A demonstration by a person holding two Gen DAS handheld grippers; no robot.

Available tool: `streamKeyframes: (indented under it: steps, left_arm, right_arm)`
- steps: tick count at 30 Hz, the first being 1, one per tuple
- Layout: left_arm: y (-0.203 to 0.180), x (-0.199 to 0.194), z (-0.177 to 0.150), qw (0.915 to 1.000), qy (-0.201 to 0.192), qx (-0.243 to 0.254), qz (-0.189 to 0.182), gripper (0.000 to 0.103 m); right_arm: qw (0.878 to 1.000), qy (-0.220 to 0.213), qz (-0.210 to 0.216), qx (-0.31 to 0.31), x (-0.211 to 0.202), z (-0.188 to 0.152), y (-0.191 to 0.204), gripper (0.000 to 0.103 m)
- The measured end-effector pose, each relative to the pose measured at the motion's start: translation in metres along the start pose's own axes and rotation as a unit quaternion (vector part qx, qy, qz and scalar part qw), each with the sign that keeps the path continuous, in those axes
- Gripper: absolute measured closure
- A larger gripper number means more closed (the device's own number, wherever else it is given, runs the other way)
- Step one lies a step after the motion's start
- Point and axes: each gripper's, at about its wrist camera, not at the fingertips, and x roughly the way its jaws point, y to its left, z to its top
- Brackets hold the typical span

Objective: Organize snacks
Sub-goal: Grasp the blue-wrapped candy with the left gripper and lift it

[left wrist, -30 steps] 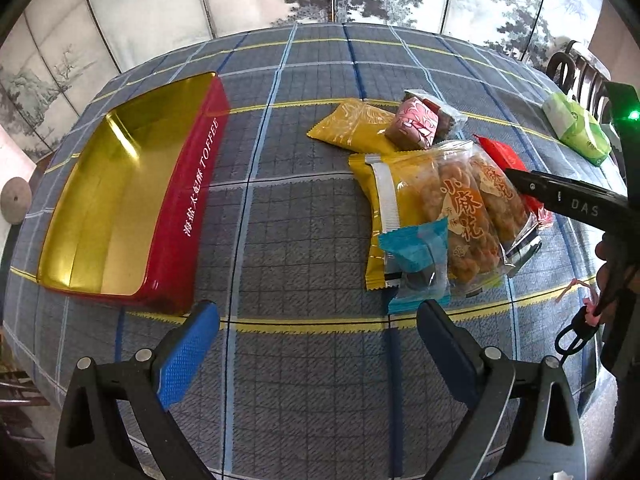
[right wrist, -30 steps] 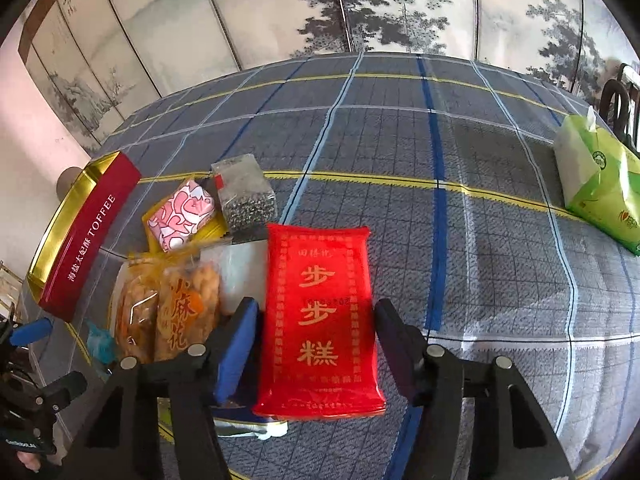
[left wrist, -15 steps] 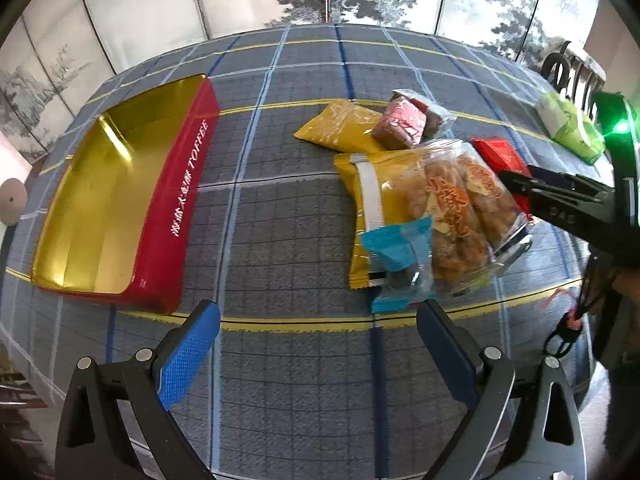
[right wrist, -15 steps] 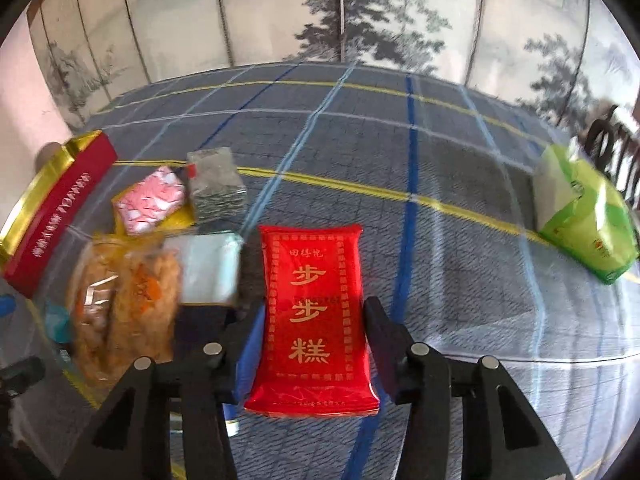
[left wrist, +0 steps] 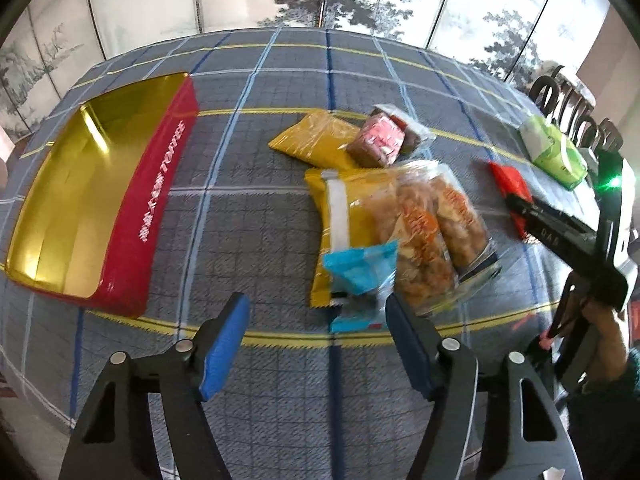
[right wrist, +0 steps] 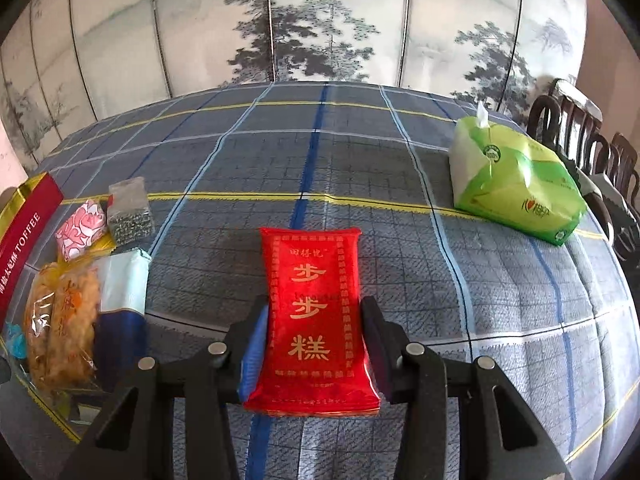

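Observation:
My right gripper (right wrist: 316, 316) is shut on a red snack packet (right wrist: 312, 320) with gold characters and holds it off the cloth; the packet also shows in the left wrist view (left wrist: 510, 184). My left gripper (left wrist: 318, 312) is open and empty, just in front of a small blue packet (left wrist: 360, 276). Behind that lies a clear bag of fried twists (left wrist: 424, 232) on a yellow bag (left wrist: 340, 216), then another yellow packet (left wrist: 316, 140) and a pink wrapped sweet (left wrist: 380, 140). An open red and gold toffee tin (left wrist: 80, 196) lies at the left.
A green tissue pack (right wrist: 516, 184) sits at the far right of the plaid-covered table (right wrist: 320, 160). Dark wooden chairs (right wrist: 592, 140) stand past the right edge. A painted folding screen (right wrist: 320, 20) runs behind the table.
My right gripper has closed on the red packet and lifted it up and away from the snack pile. My left gripper has moved a little closer to the blue packet.

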Motion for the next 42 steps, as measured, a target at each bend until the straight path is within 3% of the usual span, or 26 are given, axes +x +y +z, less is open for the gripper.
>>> streamKeyframes:
  steps: [9,17,20,30,42]
  left_arm:
    - [-0.010,0.014,0.007,0.9995,0.020,-0.008,-0.024,0.060]
    - [-0.011,0.023,0.008,0.9991,0.027,-0.011,-0.032,0.064]
    - [-0.010,0.025,0.007,0.9988,0.028,-0.004,-0.040,0.077]
    - [0.001,0.012,0.005,0.9984,0.015,0.006,-0.055,0.078]
    - [0.030,-0.022,0.023,0.9993,-0.013,0.019,-0.030,0.078]
  right_arm:
    - [1.000,0.000,0.006,0.004,0.000,0.000,-0.004,0.057]
    - [1.000,0.000,0.007,0.004,0.001,-0.001,-0.004,0.056]
    - [1.000,0.000,0.007,0.004,0.002,-0.001,-0.003,0.056]
    - [1.000,0.000,0.007,0.004,0.002,0.000,-0.005,0.055]
    - [1.000,0.000,-0.001,0.000,0.002,0.000,-0.002,0.055]
